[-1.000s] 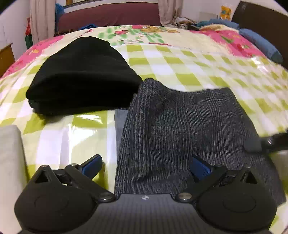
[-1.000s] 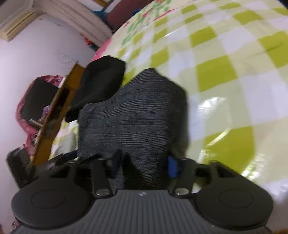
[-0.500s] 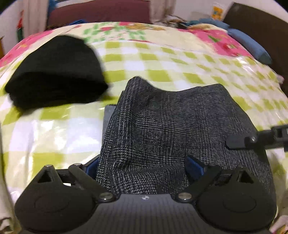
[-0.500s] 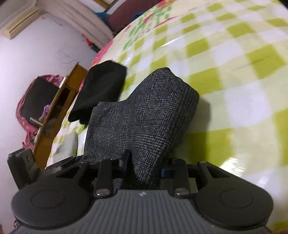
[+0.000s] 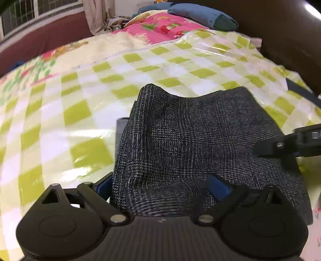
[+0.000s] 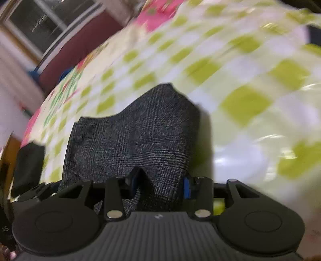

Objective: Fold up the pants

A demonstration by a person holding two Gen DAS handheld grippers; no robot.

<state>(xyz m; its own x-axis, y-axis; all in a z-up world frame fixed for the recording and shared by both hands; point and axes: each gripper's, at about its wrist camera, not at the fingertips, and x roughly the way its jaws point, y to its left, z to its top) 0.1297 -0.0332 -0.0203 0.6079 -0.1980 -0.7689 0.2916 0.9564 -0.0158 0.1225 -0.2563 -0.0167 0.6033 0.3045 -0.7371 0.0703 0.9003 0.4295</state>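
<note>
The folded grey checked pants (image 5: 190, 140) hang bunched above the green-checked bed cover (image 5: 84, 112). My left gripper (image 5: 160, 185) holds their near edge, the cloth pressed between its blue pads (image 5: 218, 186). In the right wrist view, the pants (image 6: 136, 136) run up from my right gripper (image 6: 159, 183). Its jaws are opening, but a thick fold is still pinched between its pads (image 6: 186, 187). One finger (image 5: 266, 147) of the right gripper reaches in from the right edge of the left wrist view, over the far side of the pants.
A folded black garment (image 6: 28, 166) lies on the bed at the left. A blue pillow (image 5: 200, 15) and a dark headboard (image 5: 291, 40) stand at the far right. A pink flowered quilt (image 5: 160, 28) covers the back, with a window (image 6: 40, 22) beyond.
Both grippers closed on the pants and carried them sideways across the bed, away from the black garment, which has left the left wrist view. The headboard and pillow are now nearer.
</note>
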